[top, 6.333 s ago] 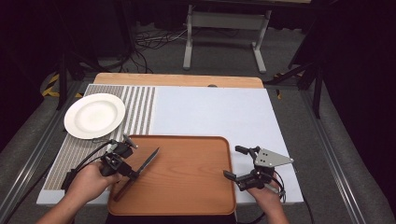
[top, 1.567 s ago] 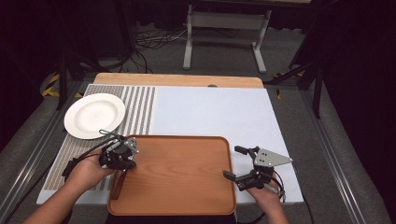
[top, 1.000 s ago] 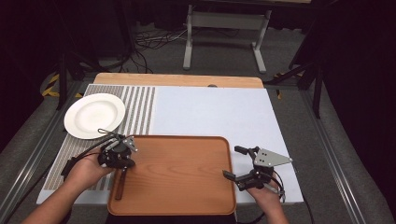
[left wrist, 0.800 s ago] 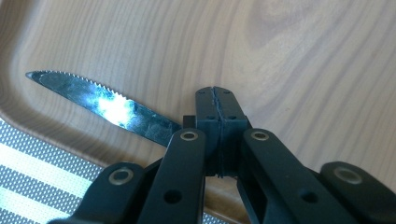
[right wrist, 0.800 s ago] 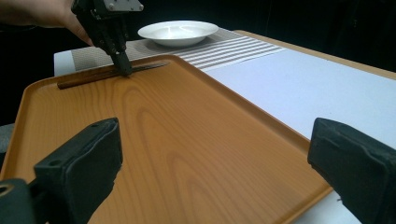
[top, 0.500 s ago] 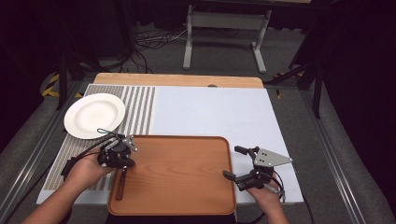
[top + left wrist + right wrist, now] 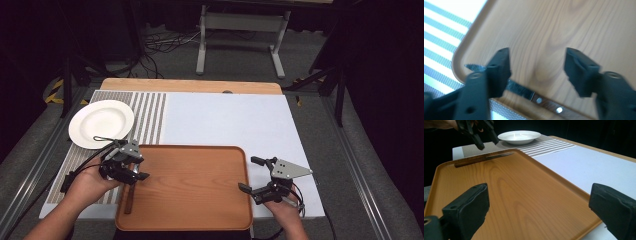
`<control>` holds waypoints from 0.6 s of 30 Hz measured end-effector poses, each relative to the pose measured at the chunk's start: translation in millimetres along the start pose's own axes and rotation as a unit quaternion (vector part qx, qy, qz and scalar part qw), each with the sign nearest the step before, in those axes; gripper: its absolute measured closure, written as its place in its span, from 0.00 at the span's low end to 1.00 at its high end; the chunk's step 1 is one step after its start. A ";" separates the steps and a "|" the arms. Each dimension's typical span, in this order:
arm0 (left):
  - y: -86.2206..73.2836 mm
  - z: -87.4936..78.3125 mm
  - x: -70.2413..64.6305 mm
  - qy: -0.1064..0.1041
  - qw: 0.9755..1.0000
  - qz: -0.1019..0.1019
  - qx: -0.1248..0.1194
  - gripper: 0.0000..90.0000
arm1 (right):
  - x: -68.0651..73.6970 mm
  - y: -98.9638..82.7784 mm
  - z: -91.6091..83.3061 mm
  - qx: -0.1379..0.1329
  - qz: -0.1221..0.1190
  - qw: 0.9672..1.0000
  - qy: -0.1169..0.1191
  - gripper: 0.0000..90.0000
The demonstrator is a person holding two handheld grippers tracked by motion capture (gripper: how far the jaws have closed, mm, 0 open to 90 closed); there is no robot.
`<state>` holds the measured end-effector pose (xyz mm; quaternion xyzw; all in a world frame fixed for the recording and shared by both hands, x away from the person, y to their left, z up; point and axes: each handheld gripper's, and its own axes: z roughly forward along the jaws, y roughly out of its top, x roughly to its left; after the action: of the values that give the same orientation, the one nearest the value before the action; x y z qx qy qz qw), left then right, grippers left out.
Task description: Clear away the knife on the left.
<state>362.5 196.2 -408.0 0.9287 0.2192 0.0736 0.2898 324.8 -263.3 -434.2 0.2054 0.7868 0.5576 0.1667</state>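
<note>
Place: lab or recording studio, not a home.
Surroundings: dark, black-draped walls; grey carpet floor (image 7: 240, 55).
Clutter: loose cables (image 7: 160, 47); metal stand legs (image 7: 240, 30) behind the table (image 7: 225, 117).
Edges: metal rails (image 7: 30, 165) flanking the table.

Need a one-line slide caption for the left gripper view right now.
Open left gripper poised over a knife lying along the wooden tray's edge.

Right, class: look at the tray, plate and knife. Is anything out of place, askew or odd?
One thing: the knife lies hard against the wooden tray's left rim, its serrated tip poking over the rim. The left gripper hovers open above it. The white plate sits neatly on the striped mat, nothing spilled.
</note>
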 end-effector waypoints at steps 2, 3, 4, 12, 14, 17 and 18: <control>-0.1 -3.0 -1.5 0.003 1.000 0.000 -0.013 0.30 | -0.2 0.2 0.1 0.000 0.001 1.000 0.000 0.04; -0.4 -5.9 -2.7 0.005 1.000 -0.001 -0.023 0.30 | -0.4 0.5 0.3 -0.002 0.001 1.000 0.000 0.04; -1.2 -9.2 -3.7 0.003 0.999 -0.004 -0.041 0.27 | -0.4 0.9 0.4 -0.002 0.000 1.000 0.000 0.04; -12.7 -31.3 -7.8 0.013 0.989 -0.011 -0.144 0.10 | 0.3 1.3 -0.3 -0.005 -0.002 1.000 -0.002 0.04; -18.9 -35.5 -9.6 0.017 0.984 -0.007 -0.176 0.05 | 0.4 1.2 -1.4 -0.006 -0.002 1.000 -0.003 0.04; -27.4 -35.8 -11.3 0.018 0.979 -0.003 -0.202 0.02 | 0.9 1.3 -1.6 -0.006 -0.003 1.000 -0.005 0.04; -30.9 -35.6 -12.1 0.019 0.977 -0.002 -0.214 0.01 | 1.1 1.3 -1.6 -0.006 -0.002 1.000 -0.005 0.04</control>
<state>331.1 231.5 -396.5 0.8431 0.2058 0.1360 0.4779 323.2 -263.7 -432.5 0.2050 0.7831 0.5611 0.1729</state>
